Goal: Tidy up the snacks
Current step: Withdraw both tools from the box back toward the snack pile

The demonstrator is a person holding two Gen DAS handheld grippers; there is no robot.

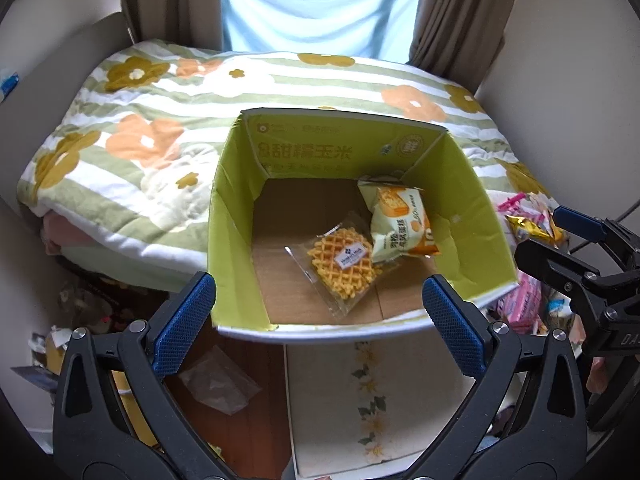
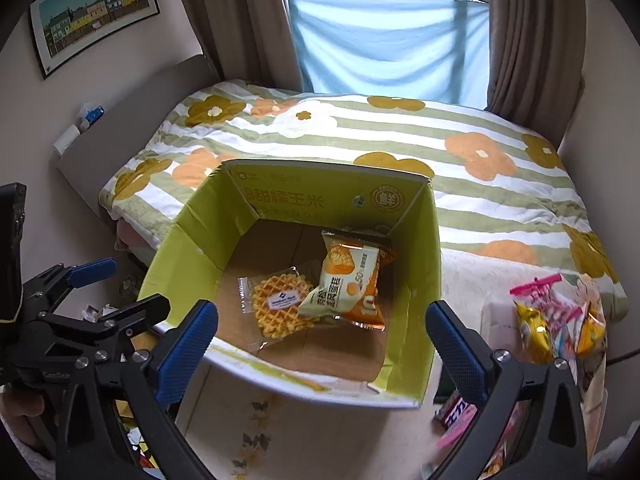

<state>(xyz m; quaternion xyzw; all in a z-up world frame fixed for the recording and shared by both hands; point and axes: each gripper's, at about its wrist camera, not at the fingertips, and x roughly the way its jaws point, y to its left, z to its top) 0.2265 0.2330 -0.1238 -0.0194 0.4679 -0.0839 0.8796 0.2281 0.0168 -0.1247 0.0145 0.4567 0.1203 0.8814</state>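
Two snacks already lie in the green box: a waffle packet flat on the cardboard floor, and a cake packet leaning over its right edge toward the box's right wall. That looks like an early stage of the job. A pile of loose snacks sits outside, to the right of the box, with a pink packet lower down near the box's front corner, so most of the sorting appears still to be done.

Neither tool carries anything. The right gripper has its jaws spread wide, with nothing between them but the view down into the box. The left gripper is likewise spread and empty (each shows up at the edge of the other's view, side by side in front of the box).

The box stands open-topped on a pale flowered surface, its back against the bed. Its walls are tall and the near rim runs just under both sets of fingertips, so any entry should come from above rather than across that edge. Inside, the left half of the floor is bare and offers the easiest room for the next drop. The way from the box to the pile on the right looks open, though the pile crowds the box's right wall, and the pink packet lies close to the front corner, where a low sweep could catch it.
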